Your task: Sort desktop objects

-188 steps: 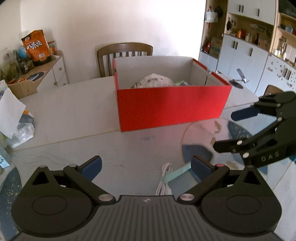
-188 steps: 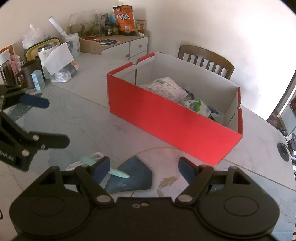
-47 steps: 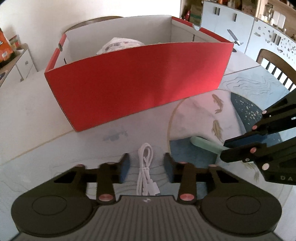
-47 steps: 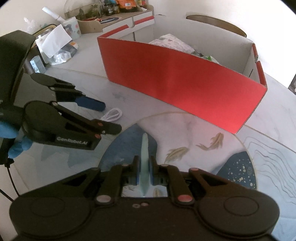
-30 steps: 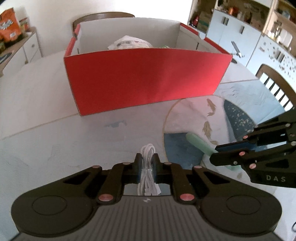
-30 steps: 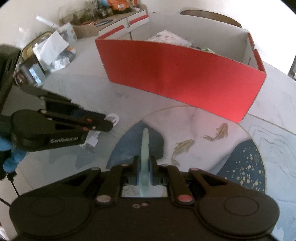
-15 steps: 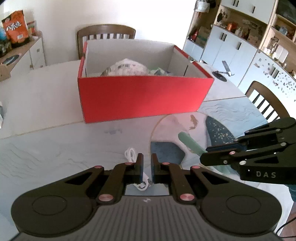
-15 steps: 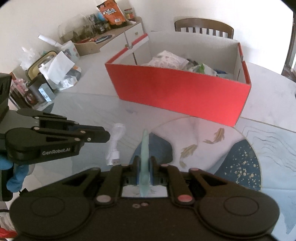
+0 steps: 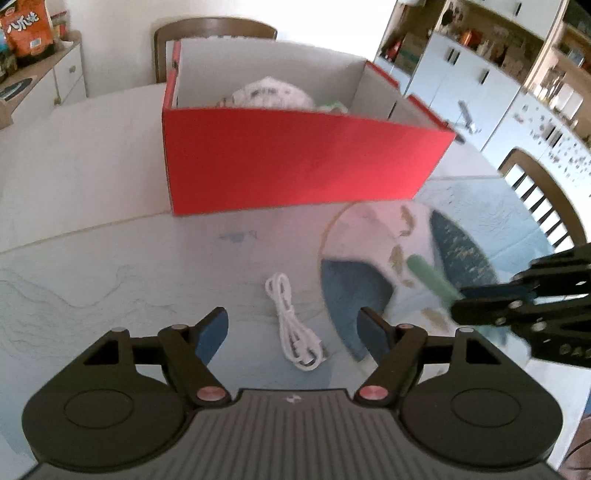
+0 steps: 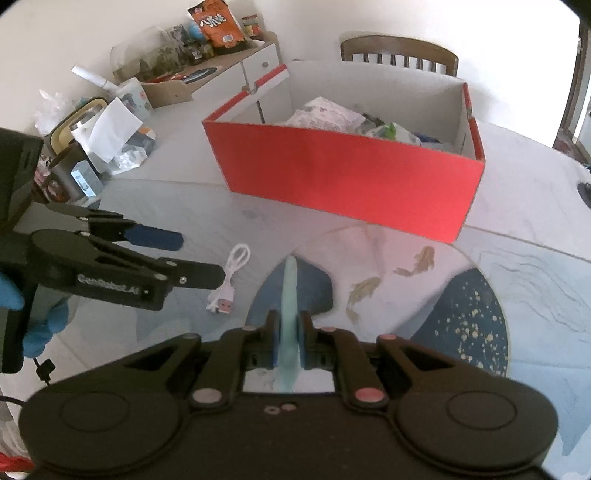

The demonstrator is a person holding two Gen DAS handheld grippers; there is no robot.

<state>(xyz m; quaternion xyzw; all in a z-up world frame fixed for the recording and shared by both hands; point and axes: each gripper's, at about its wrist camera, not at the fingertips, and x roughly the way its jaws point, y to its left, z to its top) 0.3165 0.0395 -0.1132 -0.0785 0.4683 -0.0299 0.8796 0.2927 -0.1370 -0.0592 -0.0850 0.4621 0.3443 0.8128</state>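
A coiled white USB cable [image 9: 295,325] lies loose on the table, just ahead of and between the fingers of my left gripper [image 9: 291,321], whose jaws are opening and do not touch it. From the right wrist view the cable [image 10: 231,280] lies just to the right of that left gripper [image 10: 192,258]. My right gripper [image 10: 288,332] is shut on a pale green flat stick [image 10: 289,291], held off the table and pointing forward. In the left wrist view the stick [image 9: 428,277] juts from the right gripper [image 9: 480,302]. Beyond both stands a red box [image 10: 351,181] holding packets.
A round fish-pattern placemat [image 10: 424,288] lies under the right gripper. Cups, paper and bags [image 10: 103,147] crowd the table's left side. A wooden chair [image 9: 214,29] stands behind the red box [image 9: 295,166], another chair [image 9: 543,199] at the right. A gloved hand [image 10: 33,332] holds the left gripper.
The left gripper was shut on the white cable a second ago; its jaws have now spread wide and the cable lies free on the table. The right gripper stays shut on the green stick.
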